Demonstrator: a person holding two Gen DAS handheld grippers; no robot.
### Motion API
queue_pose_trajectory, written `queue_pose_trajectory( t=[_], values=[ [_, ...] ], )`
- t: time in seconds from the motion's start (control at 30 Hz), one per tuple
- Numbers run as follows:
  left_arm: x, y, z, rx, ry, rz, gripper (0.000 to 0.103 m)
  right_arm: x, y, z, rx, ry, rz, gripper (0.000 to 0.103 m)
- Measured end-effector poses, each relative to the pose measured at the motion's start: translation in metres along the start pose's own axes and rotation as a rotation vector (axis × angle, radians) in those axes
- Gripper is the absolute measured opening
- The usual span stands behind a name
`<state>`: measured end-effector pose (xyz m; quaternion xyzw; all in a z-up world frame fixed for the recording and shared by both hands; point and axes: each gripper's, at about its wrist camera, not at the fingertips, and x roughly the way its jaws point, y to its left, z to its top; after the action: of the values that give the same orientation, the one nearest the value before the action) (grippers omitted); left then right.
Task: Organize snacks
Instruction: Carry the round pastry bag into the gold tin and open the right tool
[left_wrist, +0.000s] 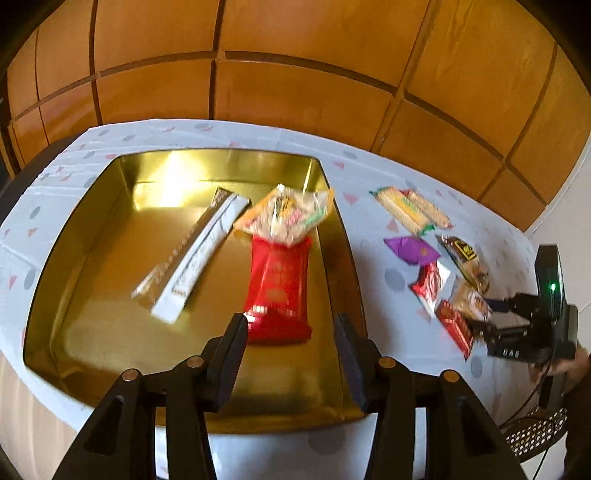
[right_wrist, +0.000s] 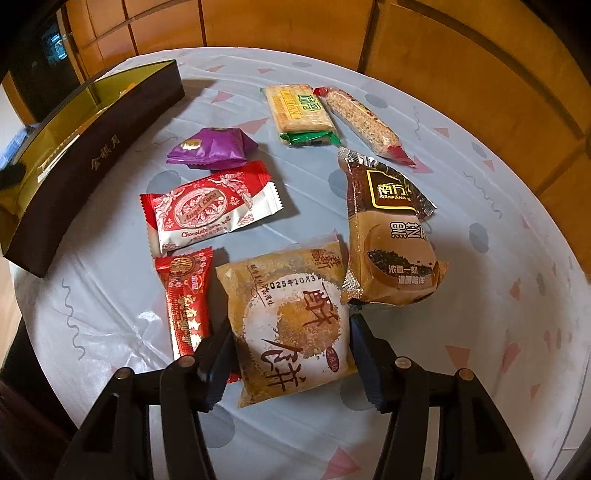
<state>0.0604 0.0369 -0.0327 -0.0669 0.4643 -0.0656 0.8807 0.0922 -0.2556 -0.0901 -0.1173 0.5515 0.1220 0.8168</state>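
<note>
1. Seven wrapped snacks lie on the pale patterned tablecloth (right_wrist: 461, 206); three more sit in the gold-lined dark rectangular tin box (left_wrist: 92, 236), far left of the loose ones in the right wrist view.
2. Nearest pick: tan round-pastry packet with brown print (right_wrist: 291, 325), flat on the cloth. The right gripper (right_wrist: 291, 365) straddles it, jaws part open; whether the pads press on it cannot be told.
3. Handling guess: light, slick film, crumbly pastry inside. Take it across the body, gentle squeeze, not the end seals.
4. Brown sesame-drink sachet (right_wrist: 391, 236) overlaps the pastry packet's far right corner and may drag along.
5. Narrow red-gold bar (right_wrist: 186, 299) lies just left, its near end hidden behind the left jaw.
6. Left gripper (left_wrist: 291, 350) hangs open and empty above the tin, over the red foil pouch (left_wrist: 279, 291).
7. Left wrist view is blurred, so labels there are unreadable; the tin's near edge is cut off by the fingers.
</note>
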Motion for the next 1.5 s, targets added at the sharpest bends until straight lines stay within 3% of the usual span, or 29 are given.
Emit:
queue_pose_trajectory(
  t=[0.13,0.43,0.6,0.9,1.2,1.3,1.43,1.5],
  values=[
    [-0.005,-0.004,-0.008,0.018,-0.003,0.058,0.049,0.001,-0.001,-0.002,0.008,0.003,0.009,0.059],
    [-0.015,0.006,-0.012,-0.007,-0.026,0.058,0.049,-0.011,-0.009,-0.020,0.146,0.068,0.066,0.059],
    [-0.017,0.012,-0.014,-0.028,-0.031,0.053,0.049,-0.019,-0.010,-0.033,0.214,0.055,0.116,0.058],
    [-0.018,0.016,-0.018,-0.036,-0.029,0.044,0.049,-0.021,0.006,-0.048,0.202,0.058,0.000,0.059],
    [-0.021,0.022,-0.020,-0.056,-0.035,0.038,0.049,-0.026,0.019,-0.063,0.200,0.074,0.003,0.059],
    [-0.022,0.024,-0.019,-0.056,-0.039,0.043,0.049,-0.028,0.019,-0.068,0.240,0.069,0.032,0.059],
    [-0.023,0.028,-0.019,-0.069,-0.041,0.045,0.049,-0.041,0.013,-0.082,0.361,0.015,0.181,0.059],
    [-0.025,0.032,-0.018,-0.080,-0.047,0.053,0.049,-0.046,0.013,-0.084,0.383,-0.010,0.213,0.059]
  ],
)
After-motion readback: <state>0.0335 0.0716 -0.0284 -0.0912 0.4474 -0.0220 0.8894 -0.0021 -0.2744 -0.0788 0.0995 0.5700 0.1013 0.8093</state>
